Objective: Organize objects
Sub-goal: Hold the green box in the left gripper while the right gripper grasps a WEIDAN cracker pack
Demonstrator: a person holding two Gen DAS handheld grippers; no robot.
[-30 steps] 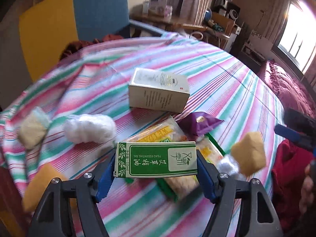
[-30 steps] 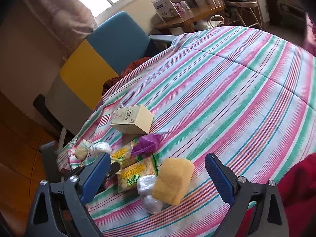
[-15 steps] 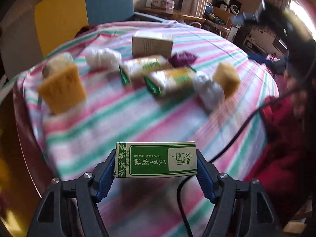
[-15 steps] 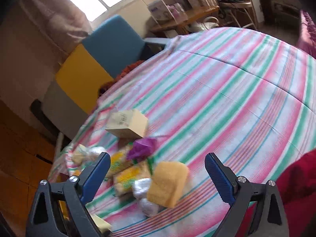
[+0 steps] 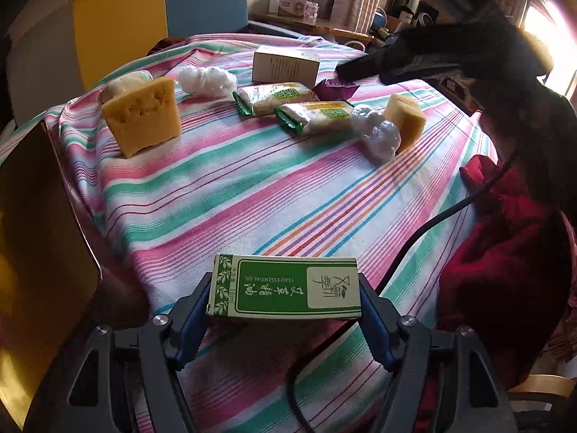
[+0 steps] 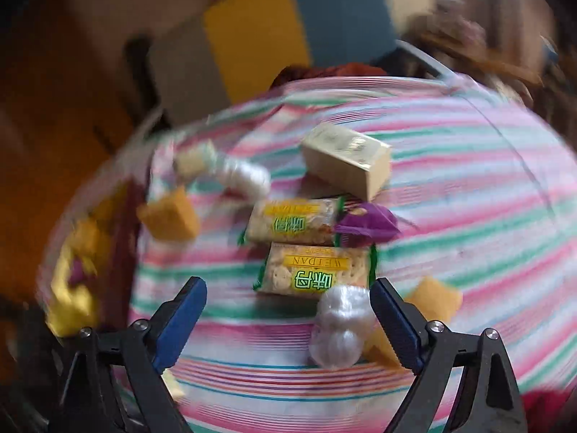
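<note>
My left gripper [image 5: 285,310] is shut on a green and white essential oil box [image 5: 285,287] and holds it over the near edge of the striped table [image 5: 252,187]. My right gripper [image 6: 288,321] is open and empty above two cracker packets [image 6: 317,274] and a white plastic bundle [image 6: 340,328]. Farther on lie a beige box [image 6: 348,160], a purple wrapper [image 6: 366,223] and yellow sponges [image 6: 169,216]. In the left wrist view the right gripper shows as a dark shape [image 5: 425,57] over the table's far right, with the sponges [image 5: 142,115], packets [image 5: 313,115] and beige box [image 5: 285,65] spread across the cloth.
A yellow and blue chair [image 5: 158,11] stands behind the table. A red cloth [image 5: 505,238] and a black cable [image 5: 432,223] lie at the table's right edge. A wooden panel [image 5: 39,245] stands at the left. A cluttered desk [image 5: 317,18] is at the back.
My left gripper has pulled back from the pile to the table's near edge, still holding the oil box. My right gripper has swung down and left over the cracker packets; its view is blurred.
</note>
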